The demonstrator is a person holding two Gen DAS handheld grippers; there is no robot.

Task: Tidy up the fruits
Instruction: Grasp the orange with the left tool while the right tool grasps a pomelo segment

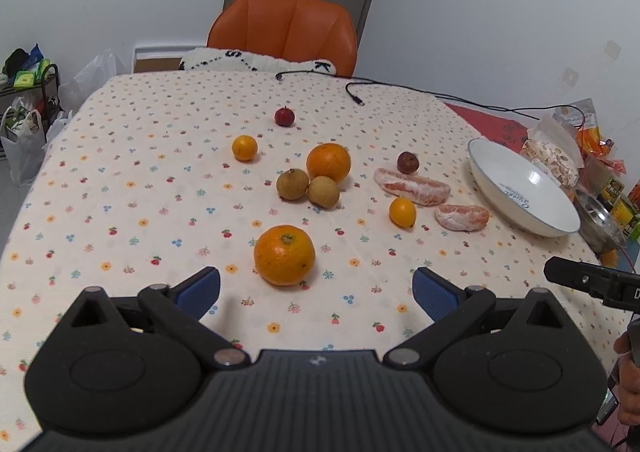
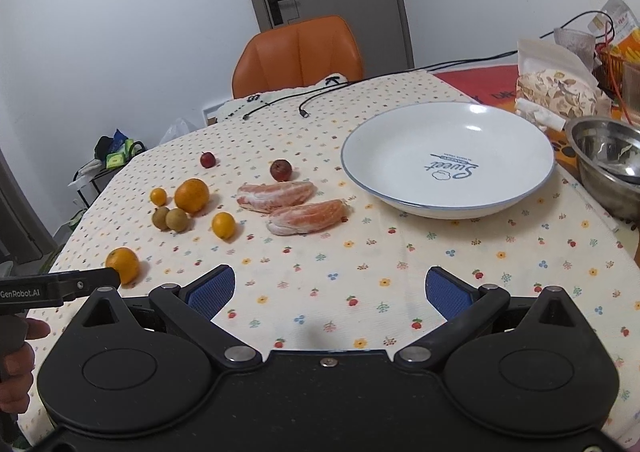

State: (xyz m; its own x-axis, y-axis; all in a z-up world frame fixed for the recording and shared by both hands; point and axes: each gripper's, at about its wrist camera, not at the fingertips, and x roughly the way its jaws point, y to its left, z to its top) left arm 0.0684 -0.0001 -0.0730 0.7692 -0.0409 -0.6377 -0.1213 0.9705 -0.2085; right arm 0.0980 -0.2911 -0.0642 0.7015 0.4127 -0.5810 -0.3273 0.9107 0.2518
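Left tongs (image 1: 316, 292): hovering low over the table (image 1: 120, 212), jaws spread wide and gripping nothing.
Nearest orange (image 1: 284, 255): sitting on the cloth just ahead of the left tongs, between the lines of the two blue pads (image 1: 202, 290).
Right tongs (image 2: 330, 294): likewise gaping open and empty, pointing across bare flowered cloth.
Pomelo segments (image 2: 308, 217): two peeled pieces lying side by side ahead of the right tongs, near the plate.
White plate (image 2: 500, 196): resting empty at the right of the table, beside a steel bowl (image 2: 608, 172).
Fruit cluster (image 1: 308, 182): a second orange touching two brown longans mid-table, with small kumquats and two dark red fruits lying scattered around them.
Orange chair (image 1: 282, 28): standing at the far edge.
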